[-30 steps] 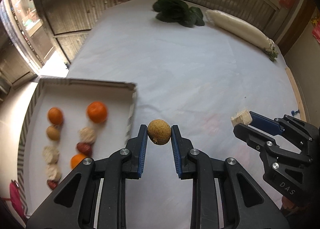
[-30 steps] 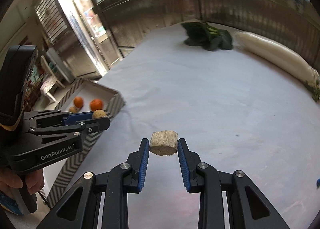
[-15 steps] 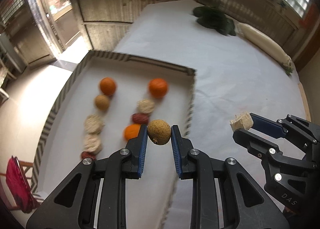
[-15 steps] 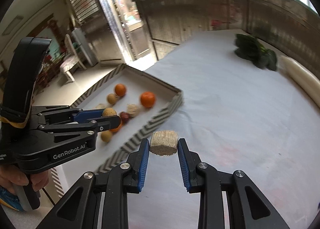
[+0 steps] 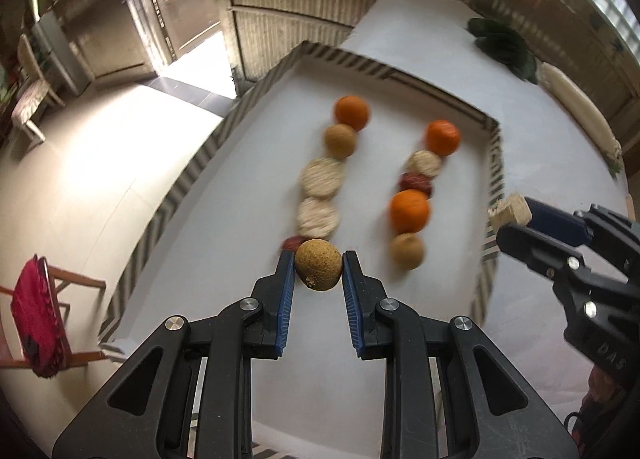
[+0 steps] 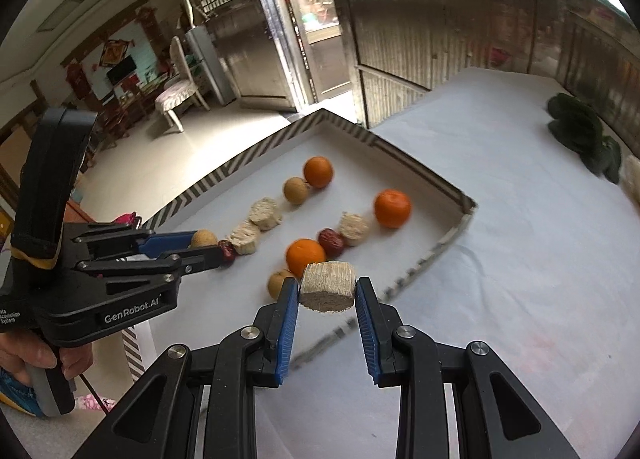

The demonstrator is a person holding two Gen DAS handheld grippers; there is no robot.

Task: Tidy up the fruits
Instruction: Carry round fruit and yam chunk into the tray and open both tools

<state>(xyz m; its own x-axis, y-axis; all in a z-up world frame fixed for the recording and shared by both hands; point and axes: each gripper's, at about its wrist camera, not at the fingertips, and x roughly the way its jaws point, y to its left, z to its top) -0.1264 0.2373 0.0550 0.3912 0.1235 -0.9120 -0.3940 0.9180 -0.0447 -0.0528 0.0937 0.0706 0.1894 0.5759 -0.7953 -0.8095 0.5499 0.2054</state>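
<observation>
A: Looking along the left hand-held gripper [image 5: 318, 271], what sits between the blue pads?

B: A round brown fruit [image 5: 319, 265], rough-skinned, clamped from both sides at centre frame, above the white floor of the tray [image 5: 188, 175].

A: And the right hand-held gripper [image 6: 327, 293]?

B: Closed on a pale cut chunk [image 6: 328, 287], fibrous on its face, held at centre frame just over the tray's near rim. In the left view that same gripper enters from the right edge with the chunk at its tip.

A: What lies in the tray?

B: Two rows running from lower centre toward the upper middle of the left view. The left row has an orange [image 5: 351, 112] at the far end, then a brown fruit [image 5: 339, 140], two pale round slices [image 5: 322, 179], and a red date [image 5: 291, 243] partly hidden behind the held fruit. The right row has another orange [image 5: 442, 137], a pale slice [image 5: 425, 163], a red date [image 5: 415, 183], an orange [image 5: 409, 210] and a brown fruit [image 5: 407, 251].

A: Anything outside the tray?

B: On the white worktop [image 6: 520, 259], leafy greens [image 6: 580, 135] at the right of the right view, with a long white radish [image 5: 576, 107] beside them in the upper right of the left view. A red bag [image 5: 34, 329] sits on a chair at the lower left.
</observation>
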